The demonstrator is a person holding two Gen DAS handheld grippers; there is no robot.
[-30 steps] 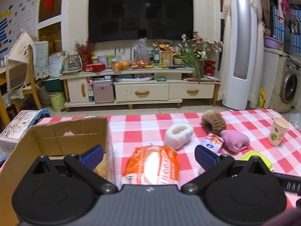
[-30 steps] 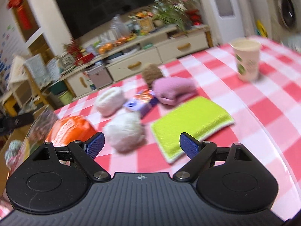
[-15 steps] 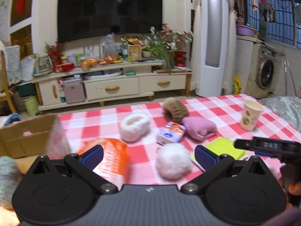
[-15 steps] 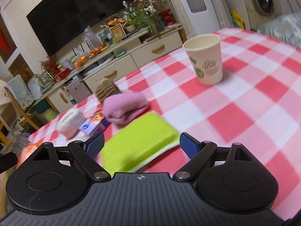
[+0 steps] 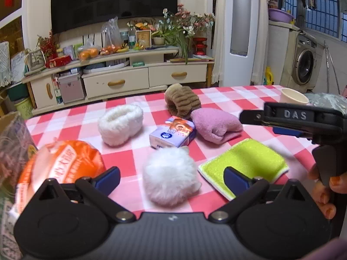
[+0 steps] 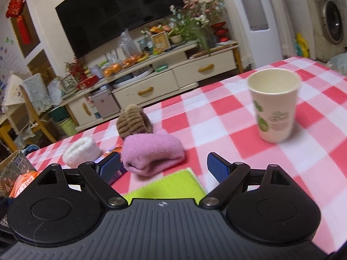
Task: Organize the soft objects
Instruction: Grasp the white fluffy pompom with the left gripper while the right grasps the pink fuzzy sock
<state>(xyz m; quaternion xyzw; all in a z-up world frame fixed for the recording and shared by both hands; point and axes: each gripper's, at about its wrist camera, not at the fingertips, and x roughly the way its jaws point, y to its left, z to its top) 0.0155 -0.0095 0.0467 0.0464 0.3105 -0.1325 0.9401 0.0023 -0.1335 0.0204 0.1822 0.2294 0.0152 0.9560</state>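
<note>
My left gripper (image 5: 171, 176) is open and empty, its jaws either side of a white fluffy ball (image 5: 170, 176) on the checked tablecloth (image 5: 121, 158). Beyond lie a white fuzzy slipper (image 5: 120, 124), a brown knit piece (image 5: 182, 101), a pink folded sock (image 5: 215, 125), a green sponge cloth (image 5: 245, 163) and a tissue pack (image 5: 172, 135). My right gripper (image 6: 163, 165) is open and empty, just in front of the pink sock (image 6: 153, 153) and above the green cloth (image 6: 164, 185). It shows from the side in the left wrist view (image 5: 290, 120).
An orange snack bag (image 5: 58, 166) lies at the left next to a cardboard box edge (image 5: 8, 117). A paper cup (image 6: 274, 104) stands at the right of the table. A TV cabinet (image 5: 121, 75) stands beyond the far table edge.
The left gripper has swung right, from the box and orange bag to the white ball. The right gripper has moved forward past the green cloth toward the pink sock.
</note>
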